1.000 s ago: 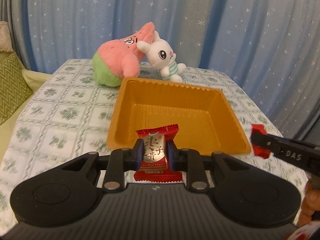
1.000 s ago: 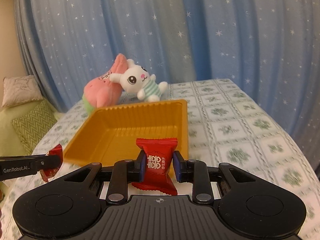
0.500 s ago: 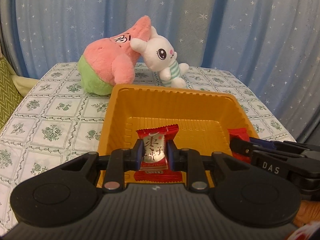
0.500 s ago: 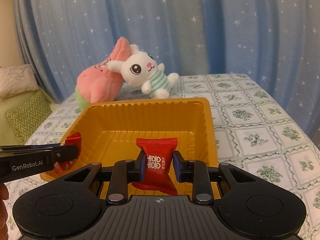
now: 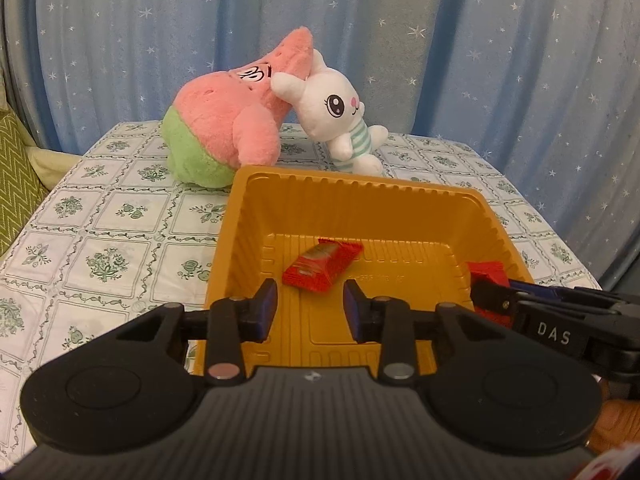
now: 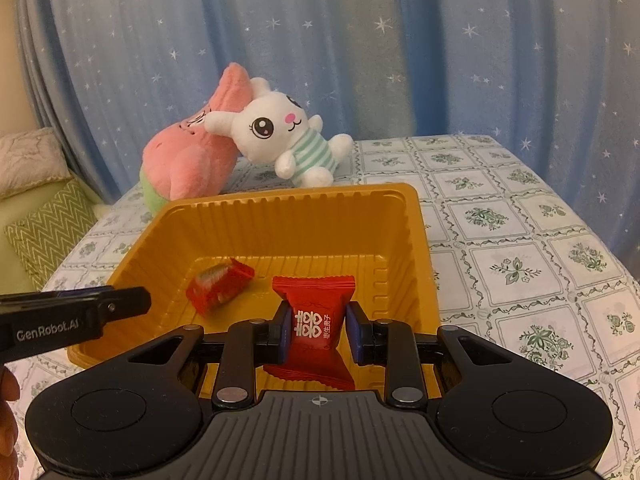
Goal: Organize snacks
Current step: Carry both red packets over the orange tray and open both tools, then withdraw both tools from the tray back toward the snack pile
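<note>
An orange plastic tray (image 5: 400, 208) (image 6: 280, 216) sits on the patterned tablecloth. My left gripper (image 5: 311, 307) hangs over the tray's near edge, its jaws opening with nothing between them. A red wrapped candy (image 5: 322, 266) (image 6: 220, 285) lies tilted on the tray floor just beyond those fingers. My right gripper (image 6: 316, 330) is shut on a second red candy (image 6: 314, 326) with white characters, held upright over the tray's near side. In the left wrist view that right gripper (image 5: 490, 294) comes in from the right with its red candy (image 5: 486, 272).
A pink and green star plush (image 5: 224, 132) (image 6: 188, 156) and a white rabbit plush (image 5: 336, 112) (image 6: 284, 140) lie behind the tray. Blue starry curtains hang at the back. A green zigzag cushion (image 6: 44, 236) lies left of the table.
Both grippers came forward and down over the tray. My left gripper's jaws parted and its candy dropped onto the tray floor. The right gripper keeps its candy.
</note>
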Tool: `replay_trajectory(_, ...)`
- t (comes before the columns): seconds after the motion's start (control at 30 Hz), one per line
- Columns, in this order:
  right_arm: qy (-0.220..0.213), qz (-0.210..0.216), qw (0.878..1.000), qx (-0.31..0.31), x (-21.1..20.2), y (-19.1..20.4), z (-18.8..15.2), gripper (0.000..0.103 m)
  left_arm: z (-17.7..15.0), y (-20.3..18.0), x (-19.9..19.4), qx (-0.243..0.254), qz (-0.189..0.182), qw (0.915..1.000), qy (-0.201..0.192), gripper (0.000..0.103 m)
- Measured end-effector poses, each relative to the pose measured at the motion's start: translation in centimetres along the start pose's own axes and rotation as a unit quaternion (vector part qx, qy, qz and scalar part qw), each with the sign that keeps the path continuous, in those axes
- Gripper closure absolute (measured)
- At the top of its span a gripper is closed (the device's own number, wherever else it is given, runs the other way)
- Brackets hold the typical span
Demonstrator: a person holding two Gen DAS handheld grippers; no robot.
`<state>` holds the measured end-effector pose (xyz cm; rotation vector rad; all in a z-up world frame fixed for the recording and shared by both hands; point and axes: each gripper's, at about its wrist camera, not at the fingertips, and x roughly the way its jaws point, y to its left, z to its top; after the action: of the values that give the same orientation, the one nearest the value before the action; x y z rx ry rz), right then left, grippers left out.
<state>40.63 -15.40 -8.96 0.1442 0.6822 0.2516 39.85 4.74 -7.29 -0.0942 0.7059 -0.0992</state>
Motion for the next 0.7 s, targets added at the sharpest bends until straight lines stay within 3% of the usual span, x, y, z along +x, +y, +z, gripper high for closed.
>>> replay_trajectory(0.2,-0.004,0.002,1.0,-0.001,-0.05,0.24,0.07,0.074,-0.09,0.01,-0.14,0.004,0.002,1.0,0.001,0.069)
replay_trajectory(0.27,-0.01,0.007,1.0,-0.005,-0.02,0.3,0.11,0.074,-0.19,0.03,-0.22,0.007,0.004,1.0,0.002,0.06)
replay_trajectory(0.33,-0.012,0.014,1.0,-0.011,0.07,0.42,0.12,0.061,-0.27,0.17,-0.23,0.008,0.006,0.9999,0.003,0.058)
replay_trajectory(0.37,-0.015,0.012,1.0,-0.012,0.03,0.41,0.07,0.044,-0.31,0.25,-0.19,0.008,0.008,0.9999,0.005,0.057)
replay_trajectory(0.4,-0.018,0.011,1.0,-0.011,-0.04,0.39,0.03,0.038,-0.34,0.34,-0.18,0.008,0.01,0.9999,0.006,0.057)
replay_trajectory(0.7,-0.029,-0.007,0.999,-0.012,-0.65,-0.27,0.3,0.038,-0.71,0.67,-0.42,0.016,0.019,0.9997,0.01,0.053)
